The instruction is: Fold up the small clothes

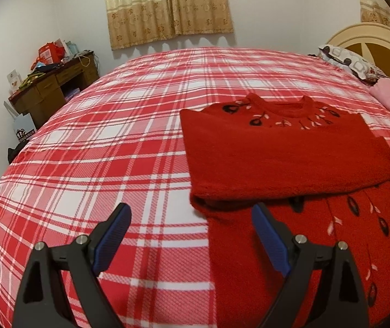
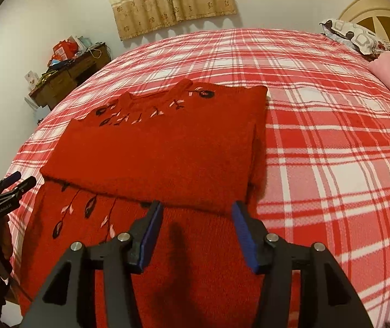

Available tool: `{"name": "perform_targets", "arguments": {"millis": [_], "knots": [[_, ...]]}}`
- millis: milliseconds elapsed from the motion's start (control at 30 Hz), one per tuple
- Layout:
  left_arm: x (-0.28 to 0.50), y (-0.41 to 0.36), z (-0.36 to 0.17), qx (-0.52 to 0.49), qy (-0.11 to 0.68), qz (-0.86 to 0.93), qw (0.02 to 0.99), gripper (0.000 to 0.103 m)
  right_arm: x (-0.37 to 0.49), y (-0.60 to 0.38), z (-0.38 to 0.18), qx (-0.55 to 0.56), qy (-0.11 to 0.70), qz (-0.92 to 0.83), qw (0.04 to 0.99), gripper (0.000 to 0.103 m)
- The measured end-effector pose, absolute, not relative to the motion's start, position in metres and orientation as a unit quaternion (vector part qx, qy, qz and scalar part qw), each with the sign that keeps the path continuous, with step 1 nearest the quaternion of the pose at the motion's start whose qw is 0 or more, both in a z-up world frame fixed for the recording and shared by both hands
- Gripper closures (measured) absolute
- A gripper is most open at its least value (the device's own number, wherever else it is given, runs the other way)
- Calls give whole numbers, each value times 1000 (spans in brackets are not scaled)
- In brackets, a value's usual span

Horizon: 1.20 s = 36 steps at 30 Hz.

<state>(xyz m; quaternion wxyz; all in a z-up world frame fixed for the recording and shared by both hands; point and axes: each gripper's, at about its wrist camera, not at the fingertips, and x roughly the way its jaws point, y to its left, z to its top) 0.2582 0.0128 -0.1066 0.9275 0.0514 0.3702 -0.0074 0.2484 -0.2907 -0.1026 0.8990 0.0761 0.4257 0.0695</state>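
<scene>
Red sweater (image 2: 154,150) lies on bed (image 2: 317,136), sleeves folded in for a neat rectangle. Left tool (image 1: 192,213) & right tool (image 2: 195,205) both released, nothing gripped, near sweater's bottom hem, prob. to fold it up next.

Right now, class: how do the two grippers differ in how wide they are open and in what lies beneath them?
The left gripper gapes wide; the right gripper stands narrower. The left straddles the red sweater edge, one finger over the plaid bedspread; the right hangs wholly over the sweater. Both are open, blue-padded, holding nothing.
</scene>
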Motion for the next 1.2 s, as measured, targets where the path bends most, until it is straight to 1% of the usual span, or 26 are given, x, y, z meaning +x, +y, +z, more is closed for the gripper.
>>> {"name": "perform_targets", "arguments": {"millis": [533, 667, 1200], "knots": [[219, -2, -109, 54, 380, -36, 923, 11, 220, -289, -101, 83, 427, 71, 897, 48], [206, -3, -111, 58, 393, -48, 917, 11, 210, -285, -101, 81, 437, 76, 893, 48], [163, -5, -113, 73, 401, -73, 910, 11, 163, -272, -104, 73, 456, 92, 882, 47]]}}
